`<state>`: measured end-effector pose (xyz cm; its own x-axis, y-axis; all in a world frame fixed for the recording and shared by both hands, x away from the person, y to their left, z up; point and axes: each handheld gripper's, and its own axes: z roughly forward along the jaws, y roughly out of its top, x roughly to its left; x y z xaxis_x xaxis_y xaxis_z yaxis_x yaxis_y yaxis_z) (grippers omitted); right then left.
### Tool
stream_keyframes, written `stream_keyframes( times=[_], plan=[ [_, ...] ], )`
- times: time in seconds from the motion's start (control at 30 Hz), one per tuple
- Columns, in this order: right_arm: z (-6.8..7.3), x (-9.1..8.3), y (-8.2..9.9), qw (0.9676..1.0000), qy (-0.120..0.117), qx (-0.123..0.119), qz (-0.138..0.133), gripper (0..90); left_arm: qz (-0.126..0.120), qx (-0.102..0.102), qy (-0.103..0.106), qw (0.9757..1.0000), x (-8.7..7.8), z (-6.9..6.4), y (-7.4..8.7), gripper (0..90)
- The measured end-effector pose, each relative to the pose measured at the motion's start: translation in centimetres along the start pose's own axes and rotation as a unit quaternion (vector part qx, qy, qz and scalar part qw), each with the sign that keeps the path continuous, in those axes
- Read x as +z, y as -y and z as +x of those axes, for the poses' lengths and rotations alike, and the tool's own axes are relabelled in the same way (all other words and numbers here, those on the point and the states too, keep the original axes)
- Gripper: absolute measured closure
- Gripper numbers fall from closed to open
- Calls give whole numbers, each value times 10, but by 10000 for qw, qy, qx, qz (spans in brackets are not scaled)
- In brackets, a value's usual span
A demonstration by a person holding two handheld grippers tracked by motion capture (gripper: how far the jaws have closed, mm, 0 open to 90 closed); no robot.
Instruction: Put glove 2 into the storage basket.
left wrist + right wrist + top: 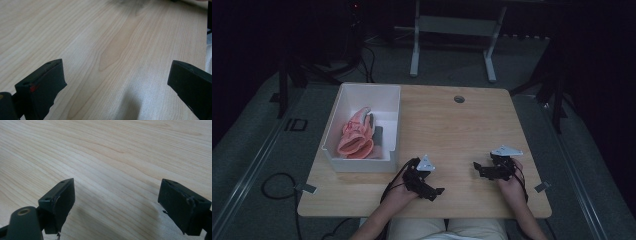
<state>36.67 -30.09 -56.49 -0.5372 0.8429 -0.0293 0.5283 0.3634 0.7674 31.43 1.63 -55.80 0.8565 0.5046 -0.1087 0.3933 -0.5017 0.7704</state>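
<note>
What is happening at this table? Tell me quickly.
A person sits at a wooden table with a gripper in each hand. The left gripper and the right gripper both rest low over bare wood near the front edge, jaws wide open and holding nothing. A white bin stands on the left side of the table with pink gloves lying inside. Neither gripper touches the bin or the gloves.

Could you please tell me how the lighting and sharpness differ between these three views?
High view: dim, the room beyond the table nearly black, the pink item in the white bin soft. Left gripper view: bright, the far wood blurred. Right gripper view: bright, wood grain crisp, soft shadows under the fingers.
</note>
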Motion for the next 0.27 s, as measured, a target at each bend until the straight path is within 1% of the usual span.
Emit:
stream_keyframes(
  times=[0.17, 0.27],
  plan=[
    [-1, -1, 1, 10000, -38, 12, -17, 138, 7, -28, -16, 10000, 1, 1, 4, 7],
    [-1, 0, 1, 10000, -46, 4, -2, 138, 14, 10, -32, 10000, 1, 0, 4, 7]
  ],
)
